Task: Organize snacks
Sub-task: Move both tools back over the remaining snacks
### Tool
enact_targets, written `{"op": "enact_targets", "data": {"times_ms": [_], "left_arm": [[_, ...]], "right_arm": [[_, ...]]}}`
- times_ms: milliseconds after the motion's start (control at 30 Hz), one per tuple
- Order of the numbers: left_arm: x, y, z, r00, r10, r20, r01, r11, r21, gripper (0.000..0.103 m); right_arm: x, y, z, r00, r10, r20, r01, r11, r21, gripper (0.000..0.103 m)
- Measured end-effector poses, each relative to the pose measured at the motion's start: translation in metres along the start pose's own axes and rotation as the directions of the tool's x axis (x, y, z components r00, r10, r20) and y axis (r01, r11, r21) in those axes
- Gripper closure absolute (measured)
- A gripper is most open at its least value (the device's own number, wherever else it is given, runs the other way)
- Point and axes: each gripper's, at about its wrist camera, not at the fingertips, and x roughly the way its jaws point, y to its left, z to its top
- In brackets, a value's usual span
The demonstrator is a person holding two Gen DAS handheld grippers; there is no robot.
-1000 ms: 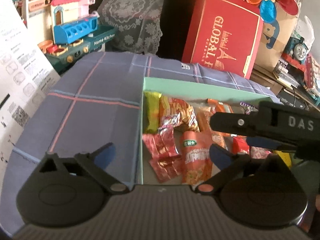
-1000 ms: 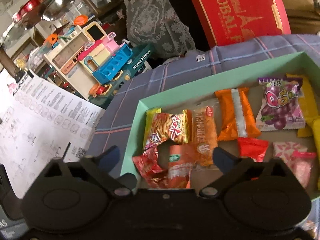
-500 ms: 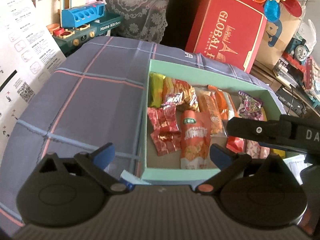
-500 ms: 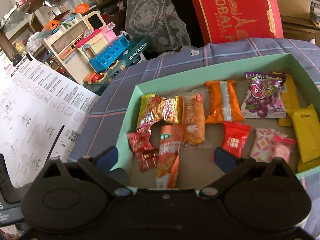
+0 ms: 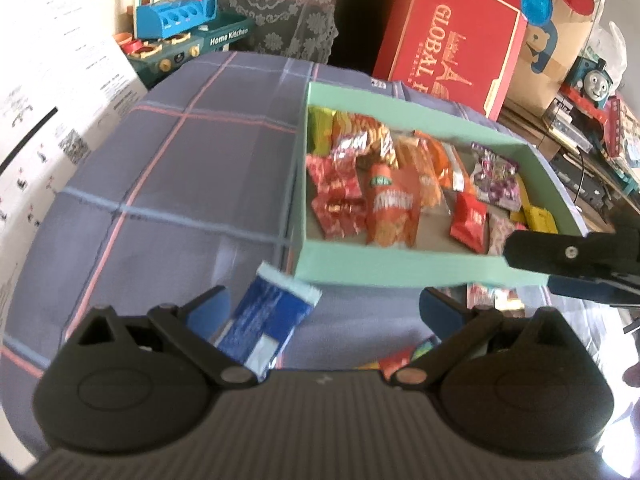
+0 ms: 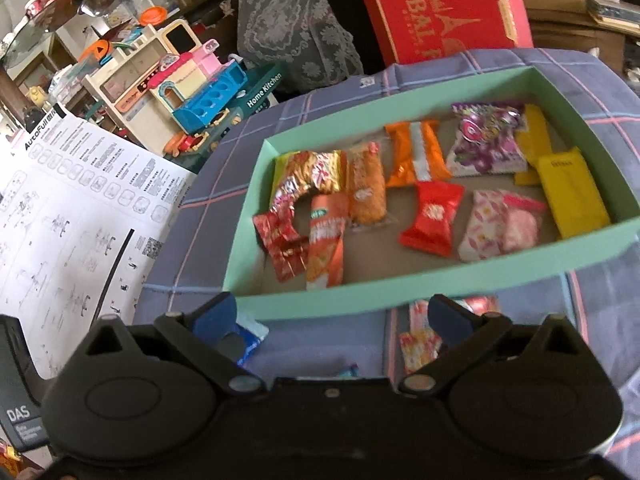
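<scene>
Left wrist view, nearest first: the left gripper [image 5: 324,308] has its jaws spread wide with nothing between them, held above the checked cloth [image 5: 172,184] that covers the bench. A blue snack packet [image 5: 272,316] lies on the cloth just beside the left finger, short of the mint-green box [image 5: 384,270]. Further right, the edges of more wrappers show below the box's near wall, too hidden to name. The right gripper's finger [image 5: 572,254] reaches in from the right edge, over the box's near right corner.

From the right wrist view, the right gripper [image 6: 332,316] also stands open and empty, above the cloth in front of the box. A pink-and-white patterned packet [image 6: 416,346] lies on the cloth near its right finger.

Inside the box the snacks lie flat: red foil packets [image 6: 282,246] and an orange chip packet [image 6: 326,240] at the left, a red candy packet [image 6: 430,218] in the middle, a purple grape packet [image 6: 486,142] and yellow packets [image 6: 572,196] at the right.

Beyond the bench stand a toy kitchen [image 6: 192,96] and a red gift box [image 5: 452,36].
</scene>
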Motion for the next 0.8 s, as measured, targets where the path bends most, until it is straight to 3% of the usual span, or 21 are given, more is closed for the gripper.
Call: {"op": "enact_targets", "data": {"times_ms": [467,800], "left_arm": [[0.003,-0.033,-0.046,0.994,-0.019,-0.105,0.029,0.995,0.099,0.000],[0.021,-0.064,-0.055,0.987,-0.006,-0.163,0.030,0.989,0.142,0.000]], "right_arm": [[-0.027,-0.046,-0.055,0.991,-0.126,0.048,0.125,0.992,0.025,0.000],[-0.035,-0.074,-0.073,0.981,-0.188,0.047,0.188,0.982,0.008,0.000]]}}
